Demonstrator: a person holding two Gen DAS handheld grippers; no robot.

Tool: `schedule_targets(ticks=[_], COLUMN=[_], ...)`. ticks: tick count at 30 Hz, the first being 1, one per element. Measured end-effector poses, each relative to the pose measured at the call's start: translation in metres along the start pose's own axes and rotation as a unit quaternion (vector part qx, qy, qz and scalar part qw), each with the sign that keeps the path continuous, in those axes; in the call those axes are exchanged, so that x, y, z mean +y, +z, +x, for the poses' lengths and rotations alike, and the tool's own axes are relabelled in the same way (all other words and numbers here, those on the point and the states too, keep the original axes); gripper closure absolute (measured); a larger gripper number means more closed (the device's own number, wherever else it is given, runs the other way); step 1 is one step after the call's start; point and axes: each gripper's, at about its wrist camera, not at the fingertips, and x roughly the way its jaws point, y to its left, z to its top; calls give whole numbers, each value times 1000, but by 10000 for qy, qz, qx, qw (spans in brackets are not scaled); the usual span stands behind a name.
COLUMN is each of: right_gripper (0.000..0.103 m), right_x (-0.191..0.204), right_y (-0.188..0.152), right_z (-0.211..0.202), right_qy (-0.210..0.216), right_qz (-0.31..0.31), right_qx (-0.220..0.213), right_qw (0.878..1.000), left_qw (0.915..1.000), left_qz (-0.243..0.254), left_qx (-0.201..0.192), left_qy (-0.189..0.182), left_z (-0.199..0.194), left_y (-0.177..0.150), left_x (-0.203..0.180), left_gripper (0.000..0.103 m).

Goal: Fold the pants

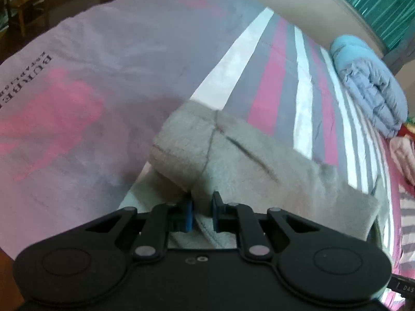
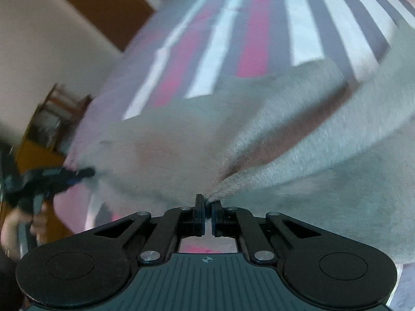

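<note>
Over the striped bed point(image 1: 280, 83), left gripper point(image 1: 202, 212) and right gripper point(image 2: 206, 212) pinch the grey pants point(image 2: 298, 155); next, carry the lifted edge across evenly.

Each handheld tool is showing a broad black body with two round raised discs, silver pivot pins on black linkage arms and blue-faced pads, the left gripper point(image 1: 202, 213) wearing a plain black deck while the right gripper point(image 2: 206, 216) is carrying a ribbed grey one with a small crosshair mark.
</note>
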Motion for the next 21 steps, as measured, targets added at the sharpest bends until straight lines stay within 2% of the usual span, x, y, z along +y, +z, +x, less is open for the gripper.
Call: schedule_targets(ticks=[3,7,10,11,13,16,21], right_gripper=[99,99,99,99,98,96,93], right_x=[0,-16,-14,-12,-11,-14,-12], right_y=[-17,-36,-42,-45,-40,-30,-28], right_z=[6,24,32,32,35,27,10], right_qy=[-104,-400,-567,-609,-605,-395,-375], right_qz=[-164,-100,-317,-401,-351,-60,-127], right_qx=[67,228,228,251,270,227,61], right_qw=[9998,9989,9976,9970,9972,9989,9992], left_qw=[9996,9994,9988,9986,9995,9994,9937], left_qz=[29,-146,-244,-300,-164,321,1043], left_qx=[267,313,372,375,248,119,206], left_qy=[35,-70,-211,-215,-99,-68,-365], left_z=[15,24,19,13,-3,-24,-23], left_y=[-17,-27,-26,-26,-26,-33,-56], left_x=[5,14,18,19,12,-14,-82], left_gripper=[99,99,91,85,85,85,55])
